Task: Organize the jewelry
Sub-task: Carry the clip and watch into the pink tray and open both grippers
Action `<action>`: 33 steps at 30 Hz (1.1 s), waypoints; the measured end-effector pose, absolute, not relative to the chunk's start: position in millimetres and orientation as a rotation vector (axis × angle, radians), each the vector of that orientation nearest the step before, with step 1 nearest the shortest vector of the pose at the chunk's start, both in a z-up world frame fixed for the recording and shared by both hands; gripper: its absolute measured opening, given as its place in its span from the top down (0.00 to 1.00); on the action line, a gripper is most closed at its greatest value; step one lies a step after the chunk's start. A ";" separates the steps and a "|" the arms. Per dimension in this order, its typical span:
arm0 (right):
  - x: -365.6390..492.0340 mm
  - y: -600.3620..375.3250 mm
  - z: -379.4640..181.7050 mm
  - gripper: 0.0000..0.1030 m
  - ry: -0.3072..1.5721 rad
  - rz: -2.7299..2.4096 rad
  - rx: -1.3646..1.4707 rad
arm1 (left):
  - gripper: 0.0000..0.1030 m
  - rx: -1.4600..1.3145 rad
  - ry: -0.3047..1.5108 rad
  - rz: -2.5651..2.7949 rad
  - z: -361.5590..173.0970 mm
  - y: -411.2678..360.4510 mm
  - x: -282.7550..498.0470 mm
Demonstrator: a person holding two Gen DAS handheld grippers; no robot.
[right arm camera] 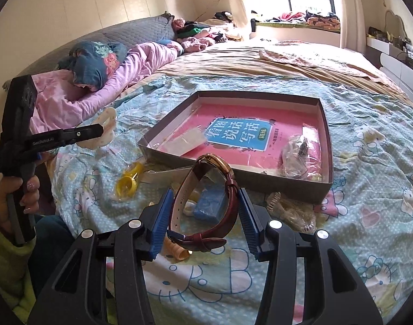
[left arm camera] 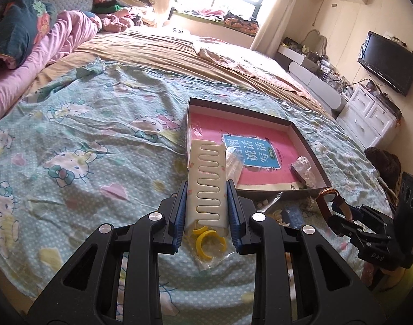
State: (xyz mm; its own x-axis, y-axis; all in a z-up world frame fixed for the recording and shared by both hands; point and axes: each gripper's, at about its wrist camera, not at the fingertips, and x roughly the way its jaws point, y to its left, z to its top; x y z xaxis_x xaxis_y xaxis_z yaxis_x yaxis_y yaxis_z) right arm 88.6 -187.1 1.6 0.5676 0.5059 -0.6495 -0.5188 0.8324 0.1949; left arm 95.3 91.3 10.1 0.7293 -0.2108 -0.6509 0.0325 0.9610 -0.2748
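One watch, one box, two hand-held grippers, one television.

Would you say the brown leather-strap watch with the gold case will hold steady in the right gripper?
The brown leather-strap watch probably flexes: its buckled loop looks soft between the right gripper pads. Its gold case sits on top, so it may tip or swing.

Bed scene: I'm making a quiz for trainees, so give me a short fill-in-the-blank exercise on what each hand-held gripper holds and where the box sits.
1. The right hand-held gripper is shut on a ____ with a brown strap.
2. The left hand-held gripper holds a cream, slotted ____.
3. The bagged rings on the sheet are ____ in colour.
4. The pink book lies inside the ____.

Missing words: watch; comb; yellow; box
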 end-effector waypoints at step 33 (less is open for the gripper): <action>164.8 -205.4 21.9 0.55 0.648 0.455 -0.014 | 0.81 -0.203 0.729 -0.197 16.0 54.2 172.7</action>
State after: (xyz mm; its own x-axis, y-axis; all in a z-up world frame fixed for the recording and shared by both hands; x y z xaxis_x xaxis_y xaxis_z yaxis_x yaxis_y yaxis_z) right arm 164.8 -205.4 21.9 0.7024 0.4049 -0.5854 -0.4135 0.9016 0.1274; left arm 172.7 54.2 16.0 0.7294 -0.2478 -0.6376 0.1070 0.9619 -0.2514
